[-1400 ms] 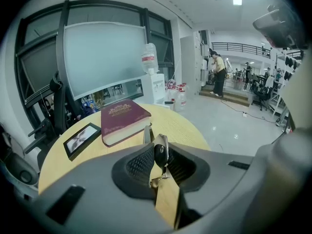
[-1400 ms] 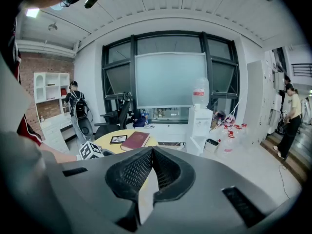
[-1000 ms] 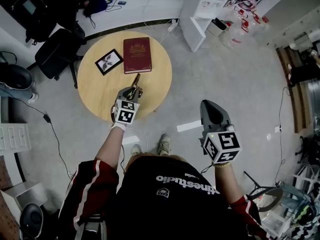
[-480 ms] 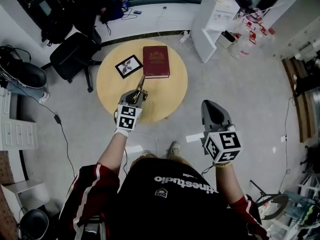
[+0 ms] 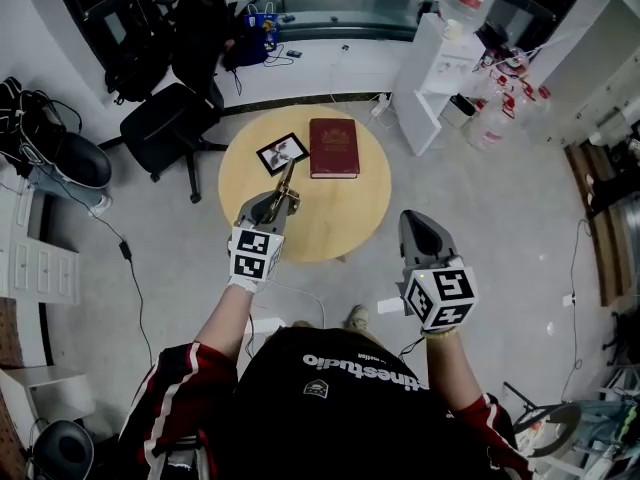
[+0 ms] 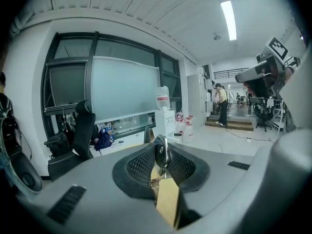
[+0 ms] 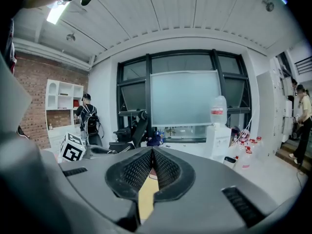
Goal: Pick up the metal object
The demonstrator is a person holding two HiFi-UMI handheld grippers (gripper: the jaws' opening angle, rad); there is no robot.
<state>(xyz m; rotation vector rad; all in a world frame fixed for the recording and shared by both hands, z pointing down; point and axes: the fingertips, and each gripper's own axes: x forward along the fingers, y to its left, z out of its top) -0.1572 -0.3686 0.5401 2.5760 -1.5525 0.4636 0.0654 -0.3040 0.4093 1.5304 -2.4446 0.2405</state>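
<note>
round wooden table (image 5: 335,223) on a grey floor, red book (image 5: 333,148) and framed picture (image 5: 281,153) on it — the left gripper (image 5: 272,204) pinches the metal object (image 5: 286,182) above the tabletop; the right gripper (image 5: 420,226) has its jaws together, empty.

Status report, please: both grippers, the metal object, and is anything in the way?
Left gripper shut on metal object, held above round table. Right gripper shut, empty. Red book and framed picture lie on table, not in the way.
</note>
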